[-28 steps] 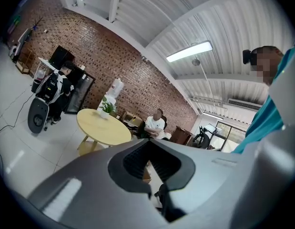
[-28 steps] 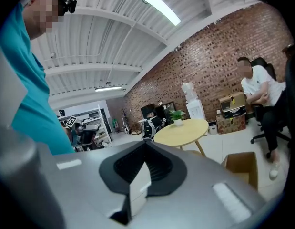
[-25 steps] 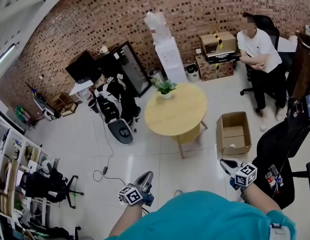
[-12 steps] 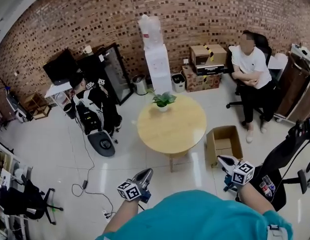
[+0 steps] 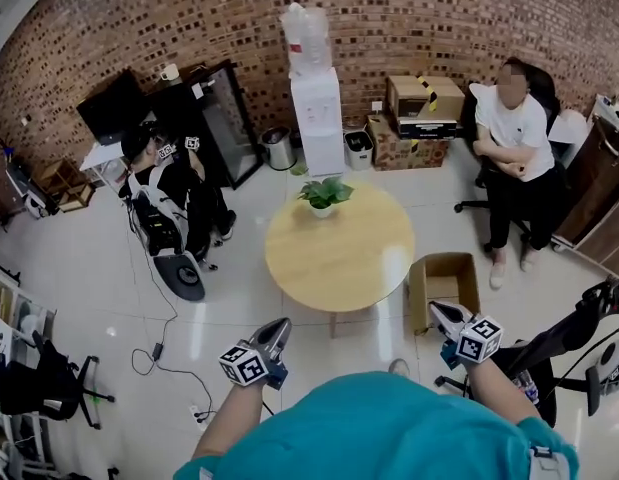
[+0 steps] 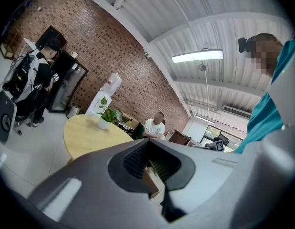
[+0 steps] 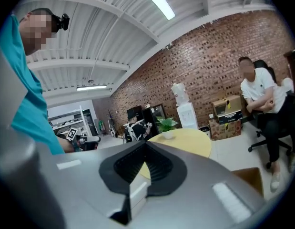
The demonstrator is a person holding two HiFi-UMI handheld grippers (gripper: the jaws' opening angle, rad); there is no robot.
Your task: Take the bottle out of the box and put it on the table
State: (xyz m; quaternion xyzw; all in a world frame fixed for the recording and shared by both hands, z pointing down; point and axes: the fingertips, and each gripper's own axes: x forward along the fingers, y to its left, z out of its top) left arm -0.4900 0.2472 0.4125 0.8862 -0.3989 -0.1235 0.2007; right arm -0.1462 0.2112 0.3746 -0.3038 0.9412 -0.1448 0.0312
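The plant (image 5: 323,194) stands at the table's (image 5: 349,263) far edge. The box (image 5: 417,293) sits on the floor (image 5: 89,268) just right of the table. The dispenser (image 5: 315,118) stands behind the table, against the wall (image 5: 439,18).

1. An open office or lab workroom: a round wooden table (image 5: 339,253) stands mid-floor on pale tiles, with a potted plant (image 5: 324,196) on it.
2. Behind the table, along the brick wall (image 5: 409,18), are a water dispenser (image 5: 317,118) and stacked cardboard boxes (image 5: 421,118).
3. Right of the table, a person (image 5: 514,138) sits in an office chair (image 5: 541,86).
4. Left of the table are a monitor (image 5: 111,108) and shelving (image 5: 4,313).
5. Above the table, a strip light (image 7: 156,1) hangs from a ribbed ceiling (image 7: 90,27).
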